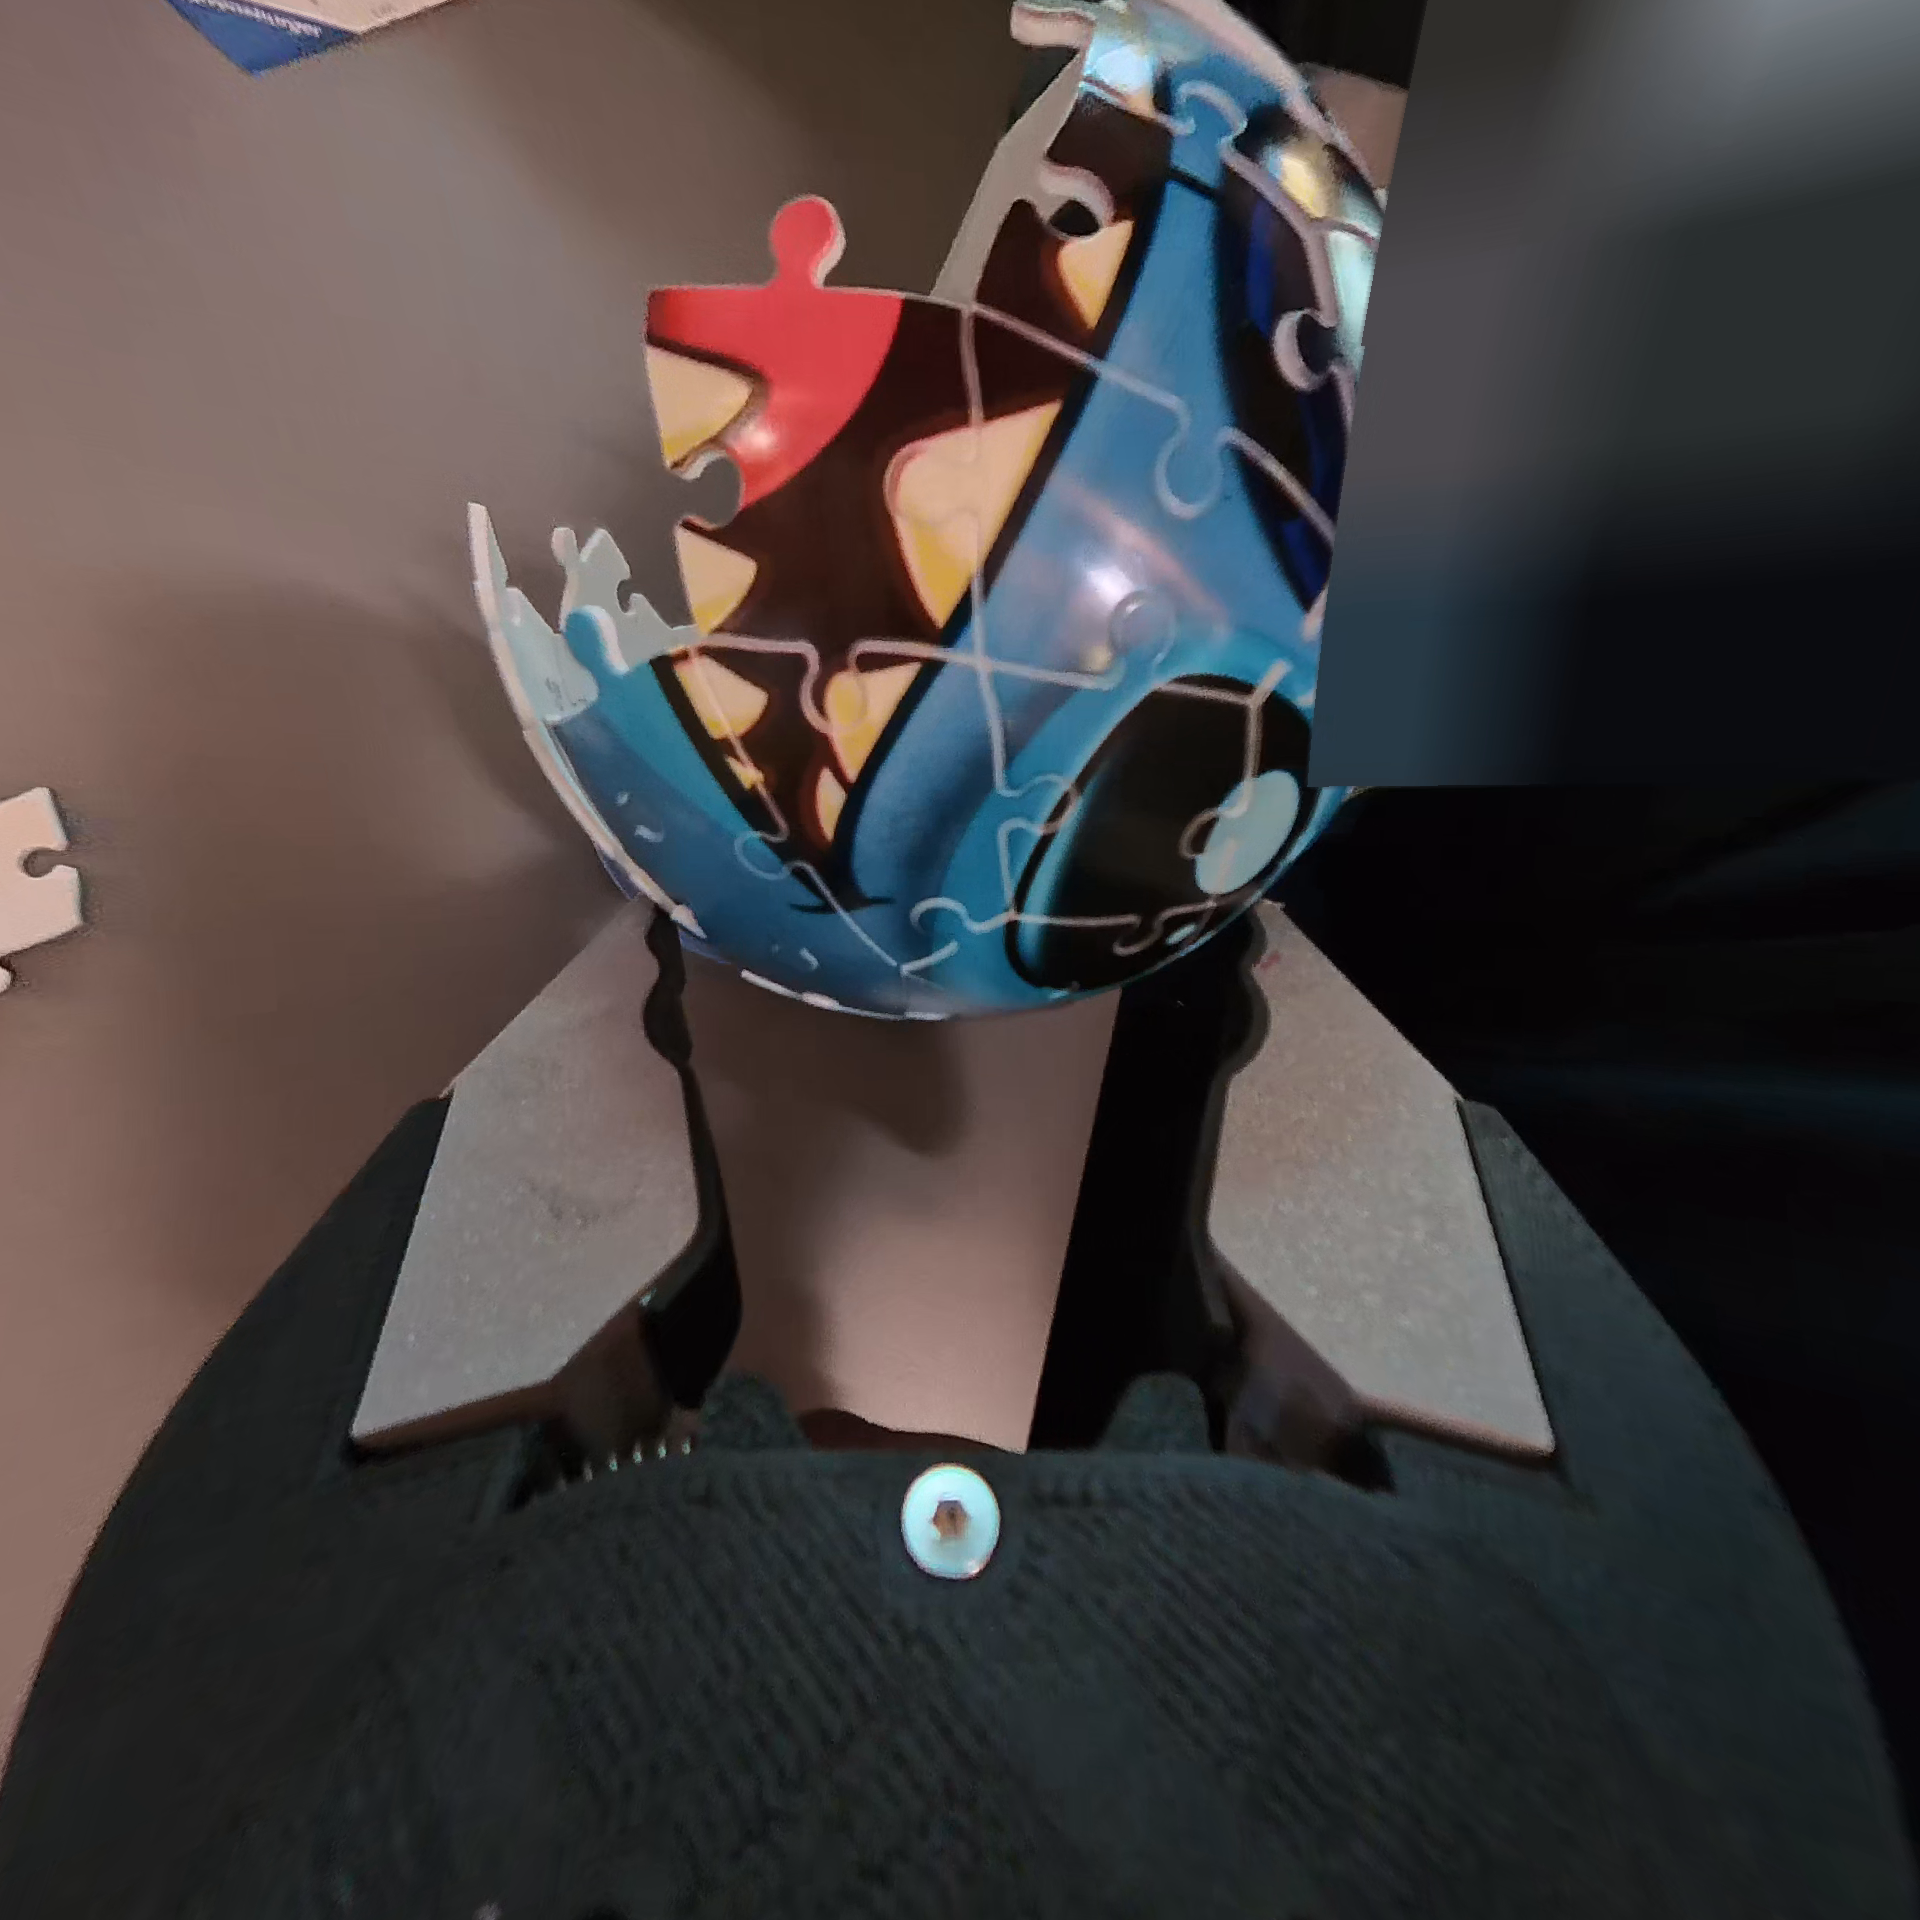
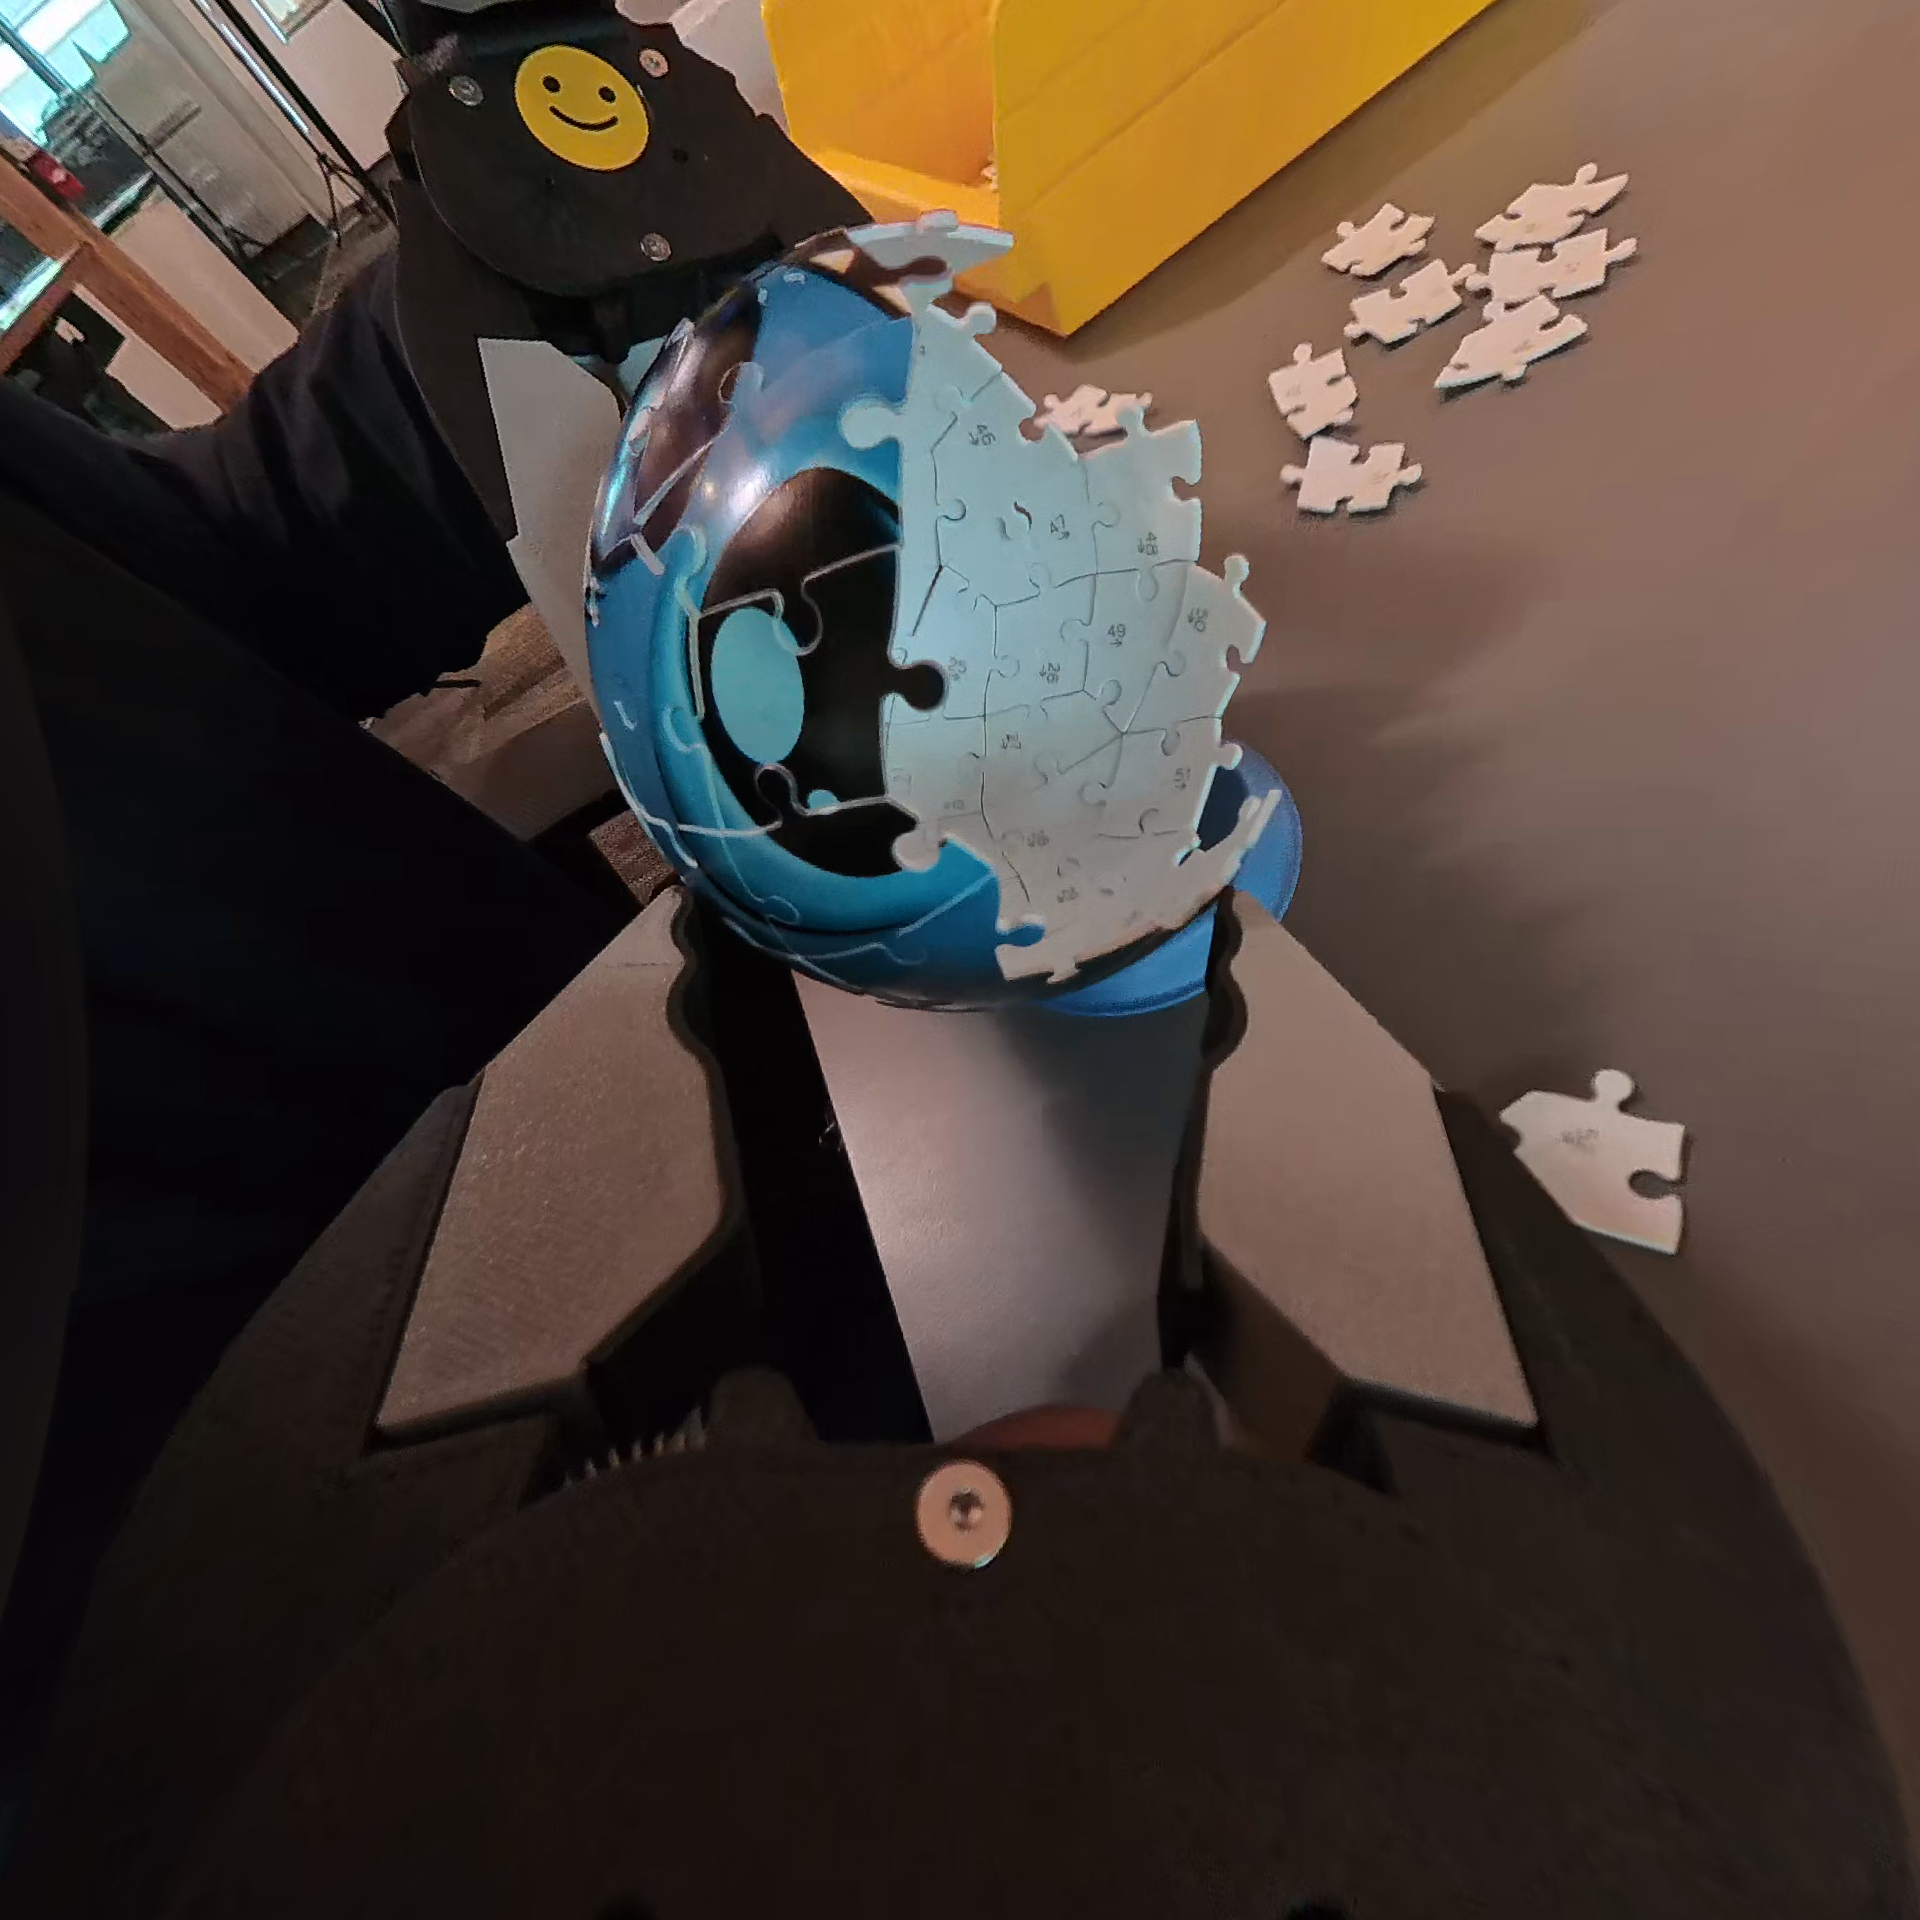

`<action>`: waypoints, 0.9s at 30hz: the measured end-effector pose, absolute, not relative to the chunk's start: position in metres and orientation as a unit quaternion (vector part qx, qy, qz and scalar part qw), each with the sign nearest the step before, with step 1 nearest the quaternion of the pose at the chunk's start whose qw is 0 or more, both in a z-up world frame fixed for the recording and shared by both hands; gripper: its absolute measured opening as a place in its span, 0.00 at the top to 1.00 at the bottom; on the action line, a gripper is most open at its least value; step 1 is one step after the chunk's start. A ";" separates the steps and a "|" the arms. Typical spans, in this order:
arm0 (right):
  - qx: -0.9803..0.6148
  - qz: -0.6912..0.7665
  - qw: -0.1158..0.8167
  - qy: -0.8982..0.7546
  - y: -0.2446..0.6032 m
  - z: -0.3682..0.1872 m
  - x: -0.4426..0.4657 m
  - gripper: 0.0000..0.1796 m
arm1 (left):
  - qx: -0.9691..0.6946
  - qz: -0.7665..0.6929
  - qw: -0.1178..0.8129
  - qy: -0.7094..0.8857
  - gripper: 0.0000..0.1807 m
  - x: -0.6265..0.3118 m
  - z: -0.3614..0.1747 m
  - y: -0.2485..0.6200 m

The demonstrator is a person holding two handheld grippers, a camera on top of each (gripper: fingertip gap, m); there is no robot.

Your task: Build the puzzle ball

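The half-built puzzle ball (image 2: pixel 914 644) is held off the grey table (image 2: pixel 1662 727), clamped low between the fingers of the left gripper (image 1: pixel 961 935) and of the right gripper (image 2: pixel 956 925). The thin, hollow shell is judged light but fragile; finished seams should be gripped, never the jagged rim. Loose pieces (image 2: pixel 1455 332) lie well apart.

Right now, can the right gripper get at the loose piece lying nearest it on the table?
Probably not yet: the right gripper has its fingers around the puzzle ball. The loose piece lies unobstructed just to its right.
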State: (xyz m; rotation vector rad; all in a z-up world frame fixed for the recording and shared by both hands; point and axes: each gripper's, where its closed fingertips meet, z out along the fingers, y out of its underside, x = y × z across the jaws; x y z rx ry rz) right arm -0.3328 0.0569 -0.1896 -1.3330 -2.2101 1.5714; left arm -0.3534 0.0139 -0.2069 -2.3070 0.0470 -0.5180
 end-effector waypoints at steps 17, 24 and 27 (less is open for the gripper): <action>-0.473 0.532 -0.021 -0.702 0.061 -0.201 -0.341 0.49 | -0.905 -0.268 0.330 -0.015 0.43 -0.360 -0.214 0.014; -0.463 0.537 -0.015 -0.706 0.062 -0.201 -0.337 0.50 | -0.895 -0.267 0.358 -0.001 0.46 -0.366 -0.203 0.008; -0.463 0.551 -0.018 -0.694 0.065 -0.197 -0.336 0.51 | -0.893 -0.256 0.371 -0.005 0.46 -0.375 -0.198 0.005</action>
